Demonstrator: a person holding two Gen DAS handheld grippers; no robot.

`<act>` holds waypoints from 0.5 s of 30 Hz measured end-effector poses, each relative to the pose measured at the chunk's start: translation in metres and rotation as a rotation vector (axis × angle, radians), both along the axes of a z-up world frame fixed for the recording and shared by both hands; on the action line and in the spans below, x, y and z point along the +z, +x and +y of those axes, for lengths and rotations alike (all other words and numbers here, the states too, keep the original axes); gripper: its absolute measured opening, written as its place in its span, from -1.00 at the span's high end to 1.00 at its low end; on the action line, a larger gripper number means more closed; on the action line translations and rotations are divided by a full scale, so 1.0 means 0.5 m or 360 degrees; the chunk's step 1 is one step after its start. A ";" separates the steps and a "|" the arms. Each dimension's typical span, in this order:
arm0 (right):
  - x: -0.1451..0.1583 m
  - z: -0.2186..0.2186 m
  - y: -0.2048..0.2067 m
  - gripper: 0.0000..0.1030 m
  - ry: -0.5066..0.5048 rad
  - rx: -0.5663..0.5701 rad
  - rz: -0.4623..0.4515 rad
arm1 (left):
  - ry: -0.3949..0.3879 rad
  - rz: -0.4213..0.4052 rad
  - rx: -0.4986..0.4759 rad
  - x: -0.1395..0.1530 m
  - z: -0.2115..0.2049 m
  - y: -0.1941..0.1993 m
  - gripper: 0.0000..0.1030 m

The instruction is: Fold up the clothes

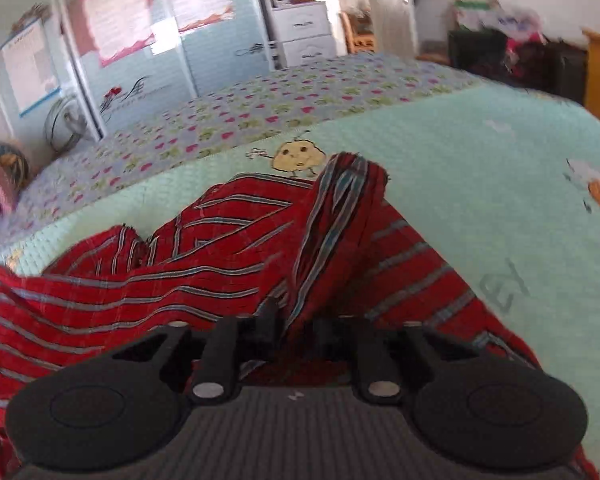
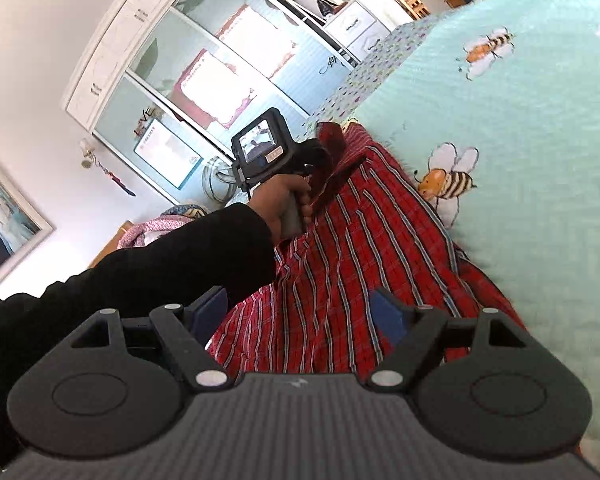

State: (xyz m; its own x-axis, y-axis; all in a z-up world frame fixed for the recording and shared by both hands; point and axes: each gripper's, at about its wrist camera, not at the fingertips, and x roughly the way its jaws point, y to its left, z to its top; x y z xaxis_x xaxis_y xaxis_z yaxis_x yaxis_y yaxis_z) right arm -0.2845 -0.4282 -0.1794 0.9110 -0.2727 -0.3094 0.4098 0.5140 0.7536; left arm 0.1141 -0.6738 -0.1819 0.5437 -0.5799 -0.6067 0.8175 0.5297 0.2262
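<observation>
A red striped garment (image 1: 220, 248) lies crumpled on the mint green bedspread (image 1: 480, 160). My left gripper (image 1: 296, 324) is shut on a raised fold of it, and the cloth rises in a ridge ahead of the fingers. In the right wrist view the same garment (image 2: 360, 240) spreads across the bedspread (image 2: 540, 160). There the left gripper (image 2: 332, 136), held by a hand (image 2: 288, 196) in a black sleeve (image 2: 160, 264), pinches the garment's far end. My right gripper (image 2: 298, 316) hovers open over the near part of the garment, its blue pads (image 2: 388, 316) wide apart with nothing between them.
A floral sheet (image 1: 260, 112) covers the far part of the bed. Behind it stand a wardrobe with posters (image 1: 112, 28) and white drawers (image 1: 304, 32). A pink blanket (image 2: 160, 228) lies at the bed's left end. Dark clutter (image 1: 520, 60) sits at the far right.
</observation>
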 end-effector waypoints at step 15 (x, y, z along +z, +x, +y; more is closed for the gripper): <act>0.083 -0.076 0.152 -0.61 -0.0107 0.0110 -0.0121 | -0.0203 0.0187 0.0262 0.082 0.454 0.162 -0.11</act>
State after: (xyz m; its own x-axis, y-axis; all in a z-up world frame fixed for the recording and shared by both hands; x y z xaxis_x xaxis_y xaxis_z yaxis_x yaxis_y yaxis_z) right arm -0.2085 -0.4664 -0.1379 0.9485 -0.2260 -0.2217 0.3144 0.5895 0.7440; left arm 0.1950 -0.4470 -0.1409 0.5672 -0.5656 -0.5987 0.7346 0.6761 0.0572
